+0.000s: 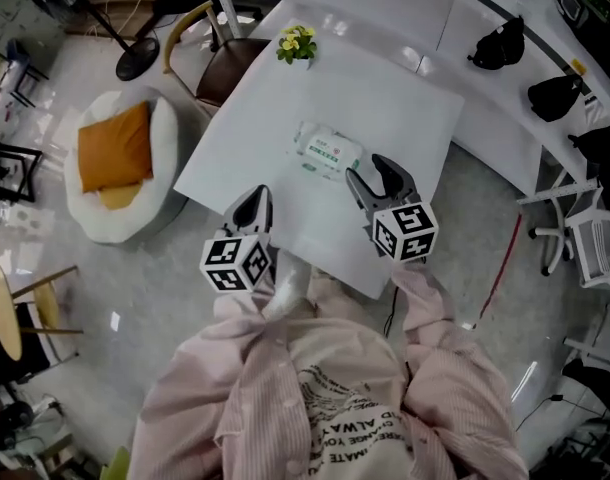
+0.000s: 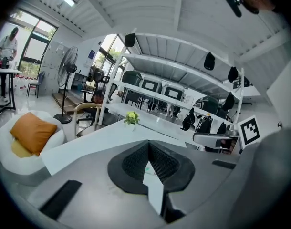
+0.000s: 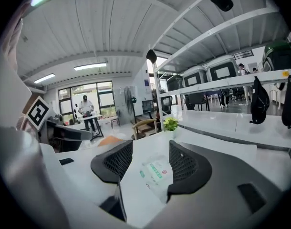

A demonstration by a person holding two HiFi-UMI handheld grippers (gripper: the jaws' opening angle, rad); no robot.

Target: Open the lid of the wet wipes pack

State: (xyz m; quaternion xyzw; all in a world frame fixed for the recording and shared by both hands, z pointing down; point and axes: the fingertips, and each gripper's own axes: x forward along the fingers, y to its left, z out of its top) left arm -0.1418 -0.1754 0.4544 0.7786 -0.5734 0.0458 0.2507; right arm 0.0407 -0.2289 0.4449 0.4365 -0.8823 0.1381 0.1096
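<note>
**Lining up on the wet wipes pack before the lid comes up**

Holding both tools near the front edge of the tabletop (image 1: pixel 405 98), I have not touched anything yet. The wet wipes pack (image 1: pixel 328 151) lies flat near the middle of the white surface, slanted across my line of sight. It sits well short of the small potted plant (image 1: pixel 297 43) at the far edge. Its lid looks shut and flush with the wrapper (the head view is too coarse for me to pick out the tab).

My right hand-held gripper (image 1: pixel 370 171) is the nearer of the two, just beside the pack's near right corner but apart from it, with its jaws spread wide. I hold it that way because, in the right gripper view, the pack sits framed in the gap between the jaws. A straight push forward should bring them over the lid's edge. Nothing is between them but air, with the tabletop beyond.

My left hand-held gripper (image 1: pixel 253 206) hangs lower left, farther from the pack, with its jaw tips pressed together on nothing. I judge that a closed tip suits pinning the soft wrapper down while the right one lifts. A pack this light would likely slide or rise with the lid otherwise.

The task is at its start: approach first, then find the tab.
</note>
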